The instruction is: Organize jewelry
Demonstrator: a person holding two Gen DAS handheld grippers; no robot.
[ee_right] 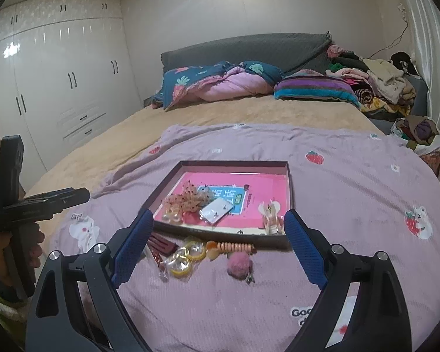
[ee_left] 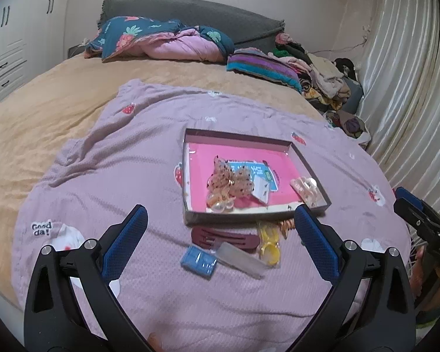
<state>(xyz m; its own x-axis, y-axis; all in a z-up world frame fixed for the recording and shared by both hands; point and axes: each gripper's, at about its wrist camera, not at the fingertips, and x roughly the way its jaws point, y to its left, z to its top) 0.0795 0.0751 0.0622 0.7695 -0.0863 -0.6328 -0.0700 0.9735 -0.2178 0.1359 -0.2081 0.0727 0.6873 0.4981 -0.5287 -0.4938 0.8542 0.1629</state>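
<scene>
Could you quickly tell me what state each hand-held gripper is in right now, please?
Left hand-held gripper: open, holding nothing.
Right hand-held gripper: open, holding nothing.

Right tongs (ee_right: 217,234) wide open, empty, lower centre. Shallow box (ee_right: 289,193) mid-frame on the bed's purple blanket (ee_right: 352,182); pink pom-pom (ee_right: 238,266) just below it.

A tan bed (ee_right: 190,117) carries a lilac blanket (ee_right: 352,182), pillows and piled clothes; the blanket holds a shallow box (ee_right: 289,193).
</scene>
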